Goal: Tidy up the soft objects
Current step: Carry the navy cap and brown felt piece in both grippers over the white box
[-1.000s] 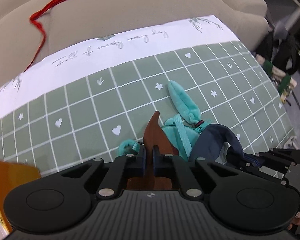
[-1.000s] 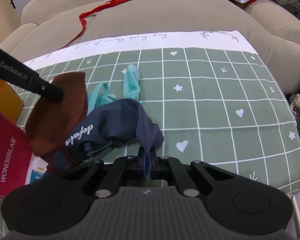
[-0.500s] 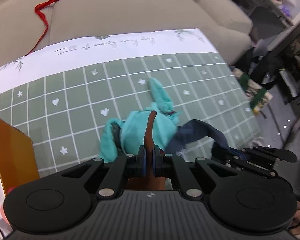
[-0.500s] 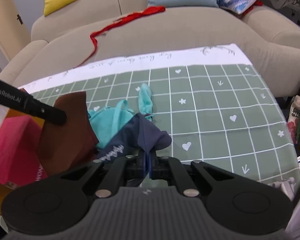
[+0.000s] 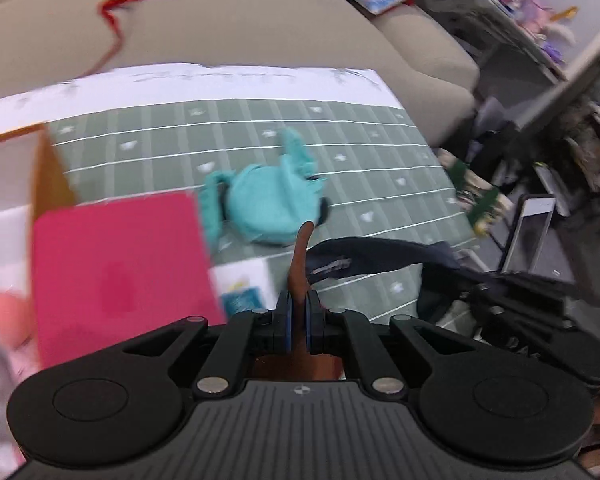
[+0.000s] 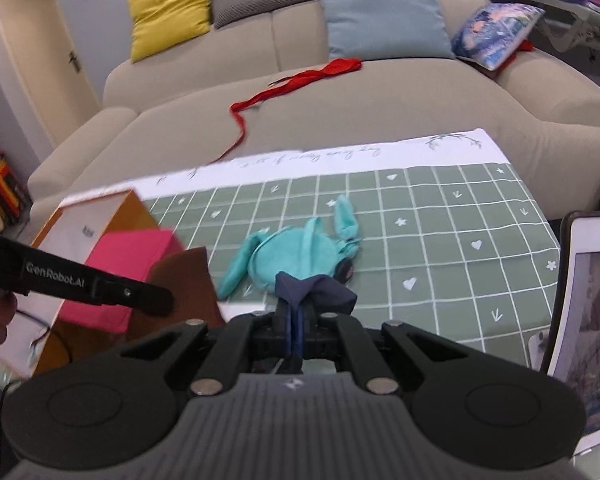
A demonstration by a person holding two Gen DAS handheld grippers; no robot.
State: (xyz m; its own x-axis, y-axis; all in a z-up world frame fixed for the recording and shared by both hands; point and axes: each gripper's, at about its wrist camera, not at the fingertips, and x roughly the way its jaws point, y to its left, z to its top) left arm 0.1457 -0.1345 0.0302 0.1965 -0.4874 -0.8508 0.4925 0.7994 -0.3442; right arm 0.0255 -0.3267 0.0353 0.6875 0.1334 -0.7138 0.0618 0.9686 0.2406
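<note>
Brown cloth (image 5: 299, 264) is pinched in the left gripper (image 5: 298, 308), up off the surface (image 6: 440, 240). Orange box (image 6: 100, 216) sits just left. Right gripper (image 6: 296, 320) pinches blue cloth (image 6: 314, 286).

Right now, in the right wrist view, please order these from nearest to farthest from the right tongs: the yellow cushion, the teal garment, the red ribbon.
1. Teal garment: on the green checked cloth, just ahead of the right tongs, which hold the navy garment.
2. Red ribbon: on the sofa seat, beyond the cloth.
3. Yellow cushion: against the sofa back, upper left.
</note>
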